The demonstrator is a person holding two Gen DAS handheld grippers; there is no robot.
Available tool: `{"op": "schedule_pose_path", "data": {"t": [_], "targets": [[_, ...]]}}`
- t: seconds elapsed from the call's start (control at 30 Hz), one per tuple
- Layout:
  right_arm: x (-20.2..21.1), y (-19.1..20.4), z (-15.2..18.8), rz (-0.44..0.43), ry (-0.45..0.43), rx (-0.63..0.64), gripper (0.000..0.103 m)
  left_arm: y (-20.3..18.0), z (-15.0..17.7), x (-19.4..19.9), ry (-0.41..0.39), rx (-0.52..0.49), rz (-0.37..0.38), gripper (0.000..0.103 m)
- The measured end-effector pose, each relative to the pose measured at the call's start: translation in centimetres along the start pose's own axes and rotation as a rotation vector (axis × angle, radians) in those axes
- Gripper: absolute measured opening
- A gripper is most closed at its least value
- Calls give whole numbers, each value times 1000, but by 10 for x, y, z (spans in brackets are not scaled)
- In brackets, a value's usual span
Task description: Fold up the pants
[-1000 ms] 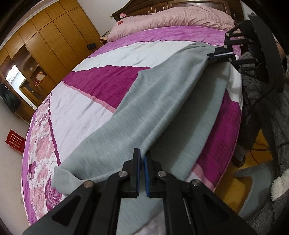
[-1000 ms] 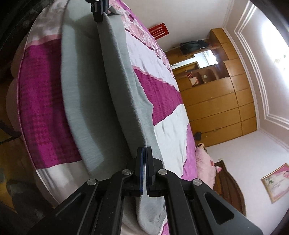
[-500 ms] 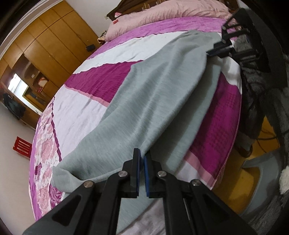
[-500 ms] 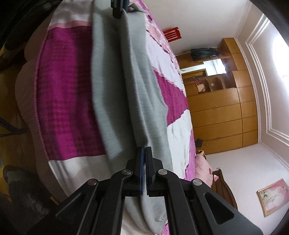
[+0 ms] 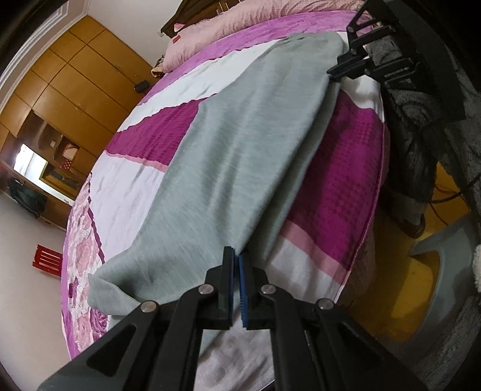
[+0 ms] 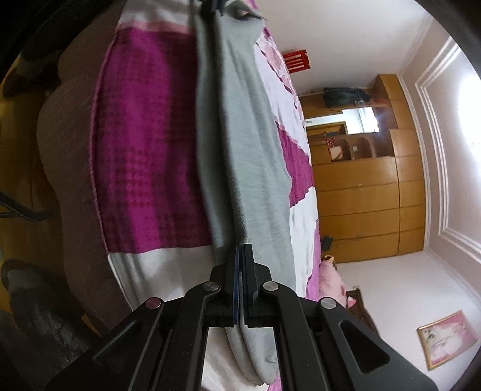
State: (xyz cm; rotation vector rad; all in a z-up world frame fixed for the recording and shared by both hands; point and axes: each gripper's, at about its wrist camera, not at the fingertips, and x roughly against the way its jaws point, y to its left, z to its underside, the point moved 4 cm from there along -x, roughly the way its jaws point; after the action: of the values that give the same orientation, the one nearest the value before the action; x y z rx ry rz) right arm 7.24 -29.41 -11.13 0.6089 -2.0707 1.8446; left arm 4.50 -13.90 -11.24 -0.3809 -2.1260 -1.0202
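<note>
Grey pants [image 5: 228, 144] lie lengthwise along the near side of a bed with a magenta, white and floral cover [image 5: 339, 168]. My left gripper [image 5: 236, 255] is shut on the long near edge of the pants at one end. At the other end of the same edge my right gripper [image 5: 335, 75] is shut on the fabric. In the right wrist view the pants [image 6: 246, 141] run away from my right gripper [image 6: 240, 249] to the left gripper [image 6: 212, 6] at the top. The held edge is doubled over a lower grey layer, low over the bed.
The bed's side edge [image 5: 369, 222] drops to a yellow floor [image 5: 402, 303] with a grey stool [image 5: 448, 258] and cables. Pink pillows [image 5: 255, 27] lie at the headboard. A wooden wardrobe [image 5: 69, 87] and a red chair [image 5: 46, 260] stand beyond the bed.
Both grippers have come down and drawn the held edge toward the near side of the bed. The raised fold has flattened, and more grey fabric now lies spread on the cover.
</note>
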Motion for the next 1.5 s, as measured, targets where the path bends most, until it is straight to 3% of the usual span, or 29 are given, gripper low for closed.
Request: {"op": "schedule_pose_path", "data": {"t": [0.37, 0.6, 0.93, 1.2, 1.27, 1.37, 1.43, 1.5], "targets": [[3, 0, 1, 10, -17, 56, 2, -10, -1, 6, -2, -91, -24, 2], [-2, 15, 2, -10, -8, 87, 2, -23, 5, -10, 31, -149, -29, 2], [-1, 27, 1, -19, -2, 88, 2, -25, 6, -9, 40, -154, -13, 2], [-2, 26, 3, -35, -5, 143, 2, -30, 10, -3, 50, -215, -21, 3], [0, 30, 2, 14, -31, 187, 2, -24, 9, 1, 62, -165, 12, 4], [5, 27, 4, 10, -35, 160, 2, -17, 8, 16, 52, -51, 92, 17], [12, 21, 7, -17, -32, 116, 2, -13, 6, 26, 31, 22, 131, 35], [15, 12, 11, -21, -24, 65, 2, -9, 0, 35, 0, 100, 173, 40]]}}
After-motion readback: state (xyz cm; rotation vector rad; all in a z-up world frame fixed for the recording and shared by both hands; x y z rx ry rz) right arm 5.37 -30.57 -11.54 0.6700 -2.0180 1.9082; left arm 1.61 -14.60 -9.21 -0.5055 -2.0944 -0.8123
